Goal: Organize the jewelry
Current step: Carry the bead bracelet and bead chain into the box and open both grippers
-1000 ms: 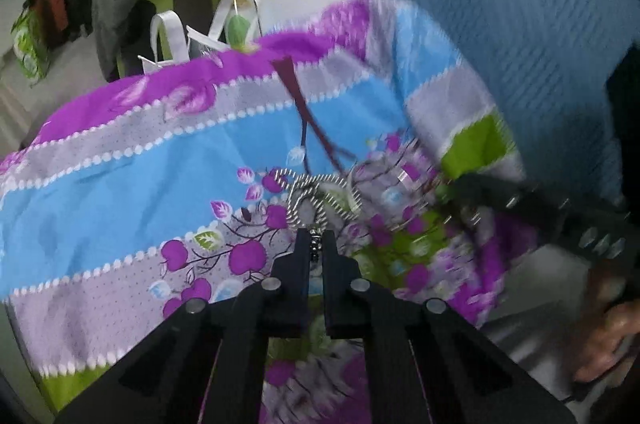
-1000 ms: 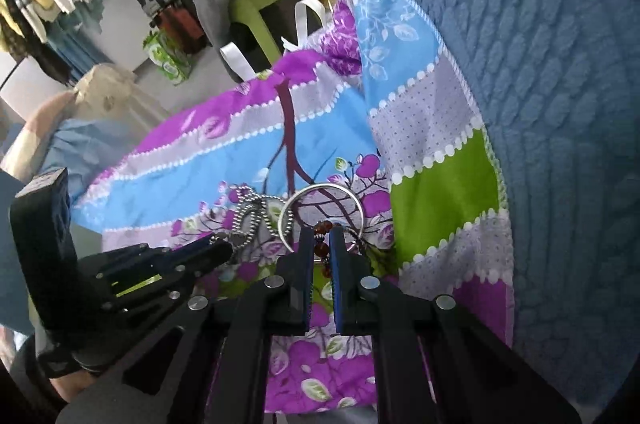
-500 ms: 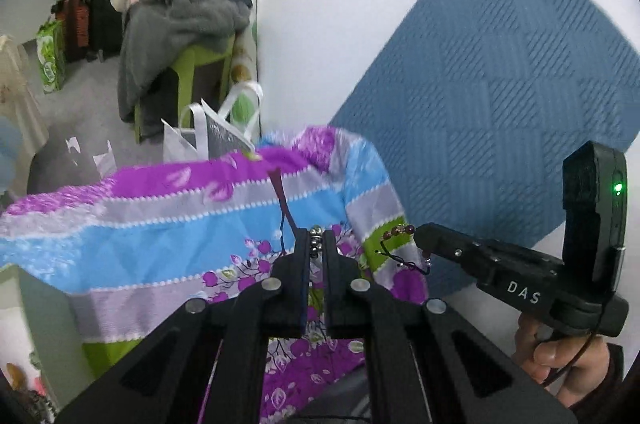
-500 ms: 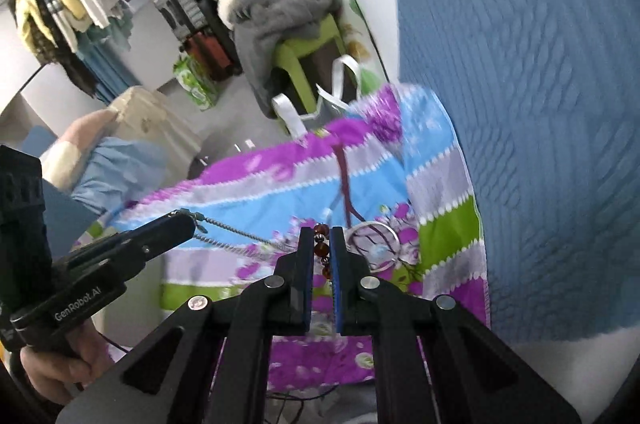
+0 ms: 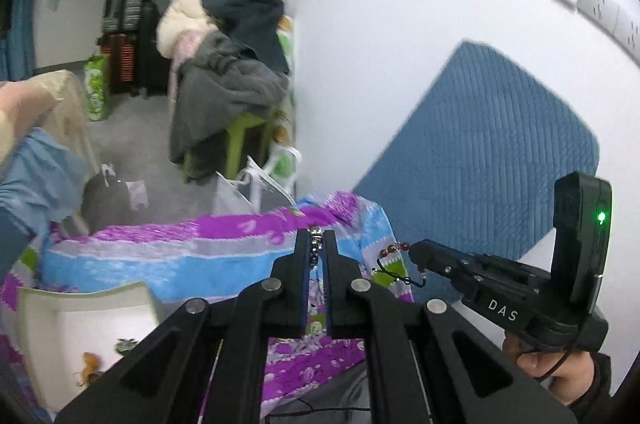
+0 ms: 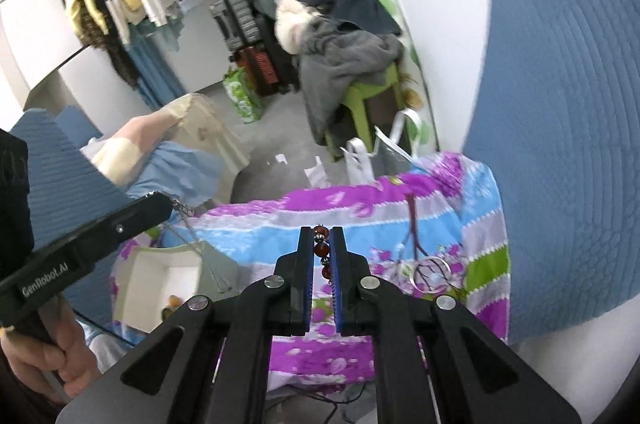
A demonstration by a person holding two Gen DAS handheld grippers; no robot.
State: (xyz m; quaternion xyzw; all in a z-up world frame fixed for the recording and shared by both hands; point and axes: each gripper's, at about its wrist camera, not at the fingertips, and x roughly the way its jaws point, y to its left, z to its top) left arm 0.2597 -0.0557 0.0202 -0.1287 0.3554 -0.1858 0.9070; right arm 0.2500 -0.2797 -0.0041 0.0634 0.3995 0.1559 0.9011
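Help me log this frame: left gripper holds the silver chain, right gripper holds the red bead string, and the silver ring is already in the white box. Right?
Not quite. The silver ring is on the floral cloth, not in the white box, as the right wrist view shows. The rest holds: left gripper holds the silver chain, right gripper the red bead string.

Silver chain hanging over white box; red-bead strand lifted; silver bangle flat on cloth.

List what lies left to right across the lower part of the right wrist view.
Left hand-held gripper holding a silver chain → white box → right hand-held gripper pinching a red bead string → silver bangle on the floral cloth.
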